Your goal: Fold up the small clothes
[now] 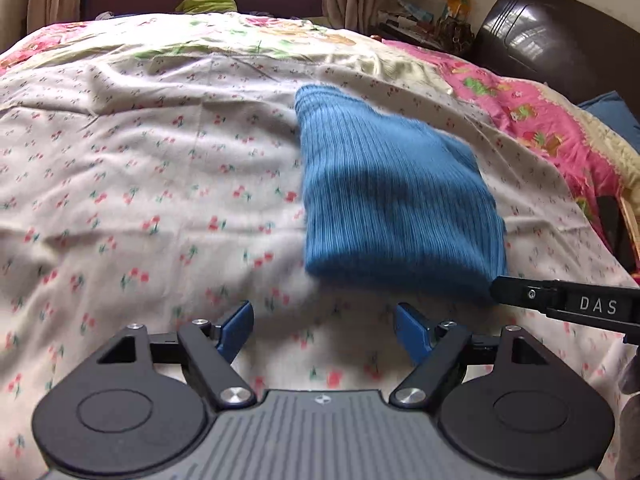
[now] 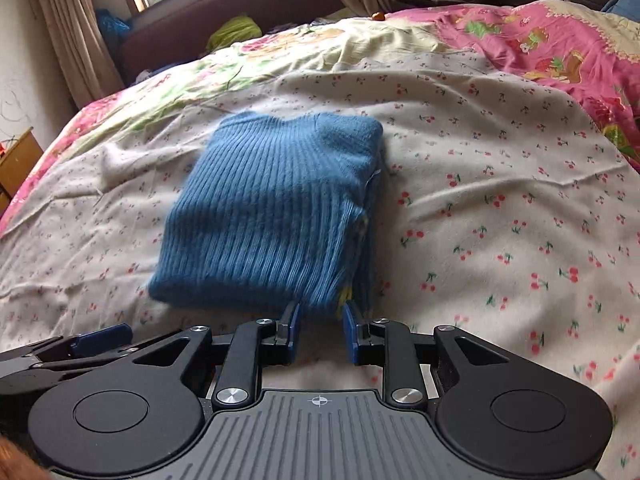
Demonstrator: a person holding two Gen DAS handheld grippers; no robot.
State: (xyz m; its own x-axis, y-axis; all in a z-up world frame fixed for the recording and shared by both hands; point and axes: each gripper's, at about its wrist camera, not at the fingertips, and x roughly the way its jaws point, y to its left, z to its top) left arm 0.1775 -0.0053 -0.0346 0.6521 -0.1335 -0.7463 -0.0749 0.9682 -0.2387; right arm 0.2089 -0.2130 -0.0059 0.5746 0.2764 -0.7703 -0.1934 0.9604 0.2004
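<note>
Folded blue sweater [image 1: 396, 200] on the cherry-print bedsheet [image 1: 140, 184], both grippers near its close edge.

In the left wrist view, the sweater lies right of centre; the left gripper [image 1: 324, 326] is spread wide over bare sheet at lower centre. In the right wrist view, the sweater [image 2: 268, 216] sits centre-left, and the right gripper [image 2: 320, 322], fingers parted with a narrow gap, hovers just at its near hem, holding nothing.

Folded sweater [image 2: 268, 216] on bedsheet [image 2: 500, 184]; right gripper [image 2: 320, 322] at its near edge, left gripper [image 1: 324, 328] left.
</note>
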